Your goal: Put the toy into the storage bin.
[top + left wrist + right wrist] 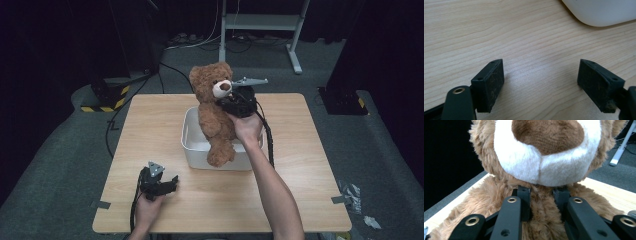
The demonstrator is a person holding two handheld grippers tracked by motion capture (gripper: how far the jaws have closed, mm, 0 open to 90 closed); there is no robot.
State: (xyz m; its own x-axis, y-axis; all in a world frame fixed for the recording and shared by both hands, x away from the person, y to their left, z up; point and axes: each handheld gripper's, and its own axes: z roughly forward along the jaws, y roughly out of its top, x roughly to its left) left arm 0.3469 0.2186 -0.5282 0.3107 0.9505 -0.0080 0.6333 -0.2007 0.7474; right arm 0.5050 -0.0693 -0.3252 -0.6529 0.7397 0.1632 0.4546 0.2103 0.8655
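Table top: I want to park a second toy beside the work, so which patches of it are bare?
The wooden table is bare left of the white bin, from there to its left edge, and right of the forearm up to its right edge. It is crowded at the bin, where the right gripper holds the teddy bear, and around the left gripper at the near edge.

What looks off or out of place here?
Nothing on the table. The teddy bear hangs upright over the white bin, pinched at the chest by the right tongs. Crumpled scraps litter the floor.

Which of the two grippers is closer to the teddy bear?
The right gripper: it is clamped on the teddy bear just under its chin. The left gripper rests apart on the table, near the white bin.
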